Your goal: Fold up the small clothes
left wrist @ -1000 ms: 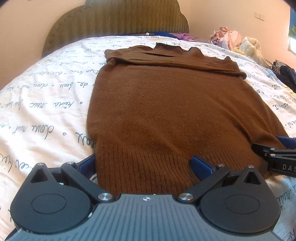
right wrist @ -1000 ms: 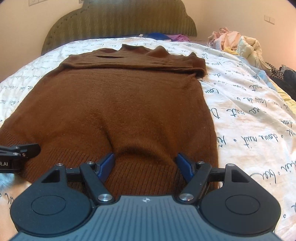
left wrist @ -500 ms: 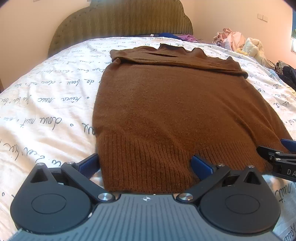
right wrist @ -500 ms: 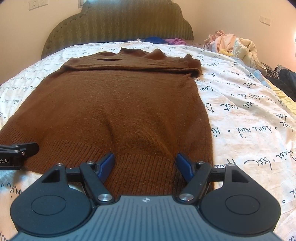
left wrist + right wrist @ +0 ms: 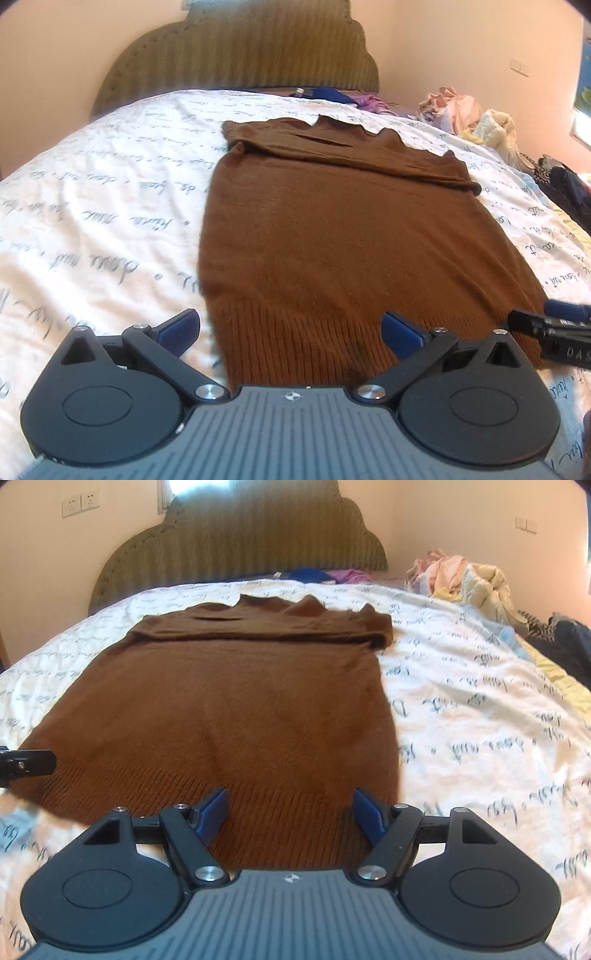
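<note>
A brown knit sweater lies flat on the bed, sleeves folded across its top, ribbed hem nearest me. It also shows in the right wrist view. My left gripper is open, its blue fingers wide apart over the hem's left corner. My right gripper is open over the hem's right part. The right gripper's tip shows at the right edge of the left wrist view. The left gripper's tip shows at the left edge of the right wrist view.
The bed has a white cover with grey script and an olive headboard. A heap of pale clothes lies at the far right, dark clothes beside it. Blue and purple garments lie by the headboard.
Both grippers have drawn back and risen a little from the hem. The sweater now lies flatter and smoother, and both grippers stay open.
</note>
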